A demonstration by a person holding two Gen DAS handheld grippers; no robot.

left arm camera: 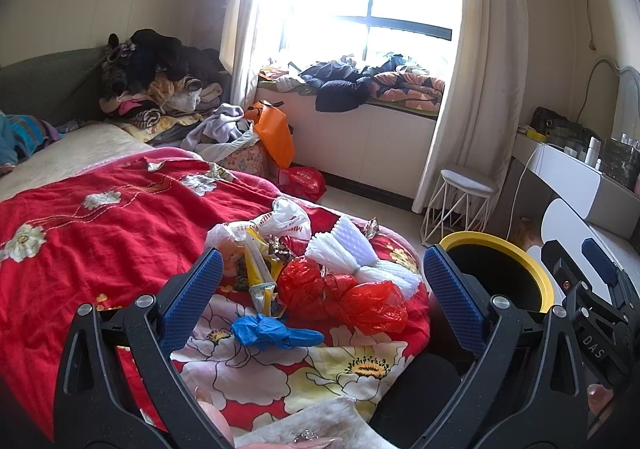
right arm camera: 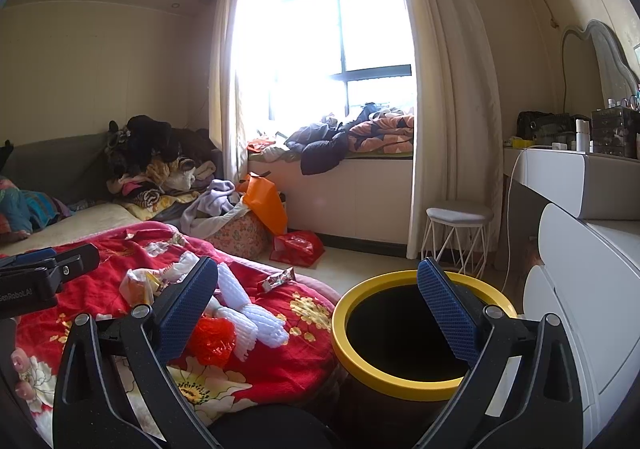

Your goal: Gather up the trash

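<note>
1. Left wrist view: the left gripper stood with its jaws spread wide and nothing between them, hovering over the foot corner of the bed.
2. The trash lay heaped on the red floral quilt near that corner: a crumpled red plastic bag, a white foam net, a yellow wrapper, a white plastic bag and a blue glove.
3. The blue glove lay nearest the gripper; the red plastic bag touched the foam net.
4. The wide jaw setting was judged suitable for closing around bulky, soft, crushable items.
5. The bin, black with a yellow rim, stood on the floor just beside the bed corner, presumably so that each transfer stayed short.
6. Right wrist view: the right gripper was likewise wide open and empty, held over the gap between the bed edge and the bin.
7. The bin interior appeared dark; its contents could not be determined.
8. A small snack wrapper lay apart from the heap, near the bed edge facing the bin.
9. Judgement: no item was gripped yet; collection appeared to be at an early stage.
</note>
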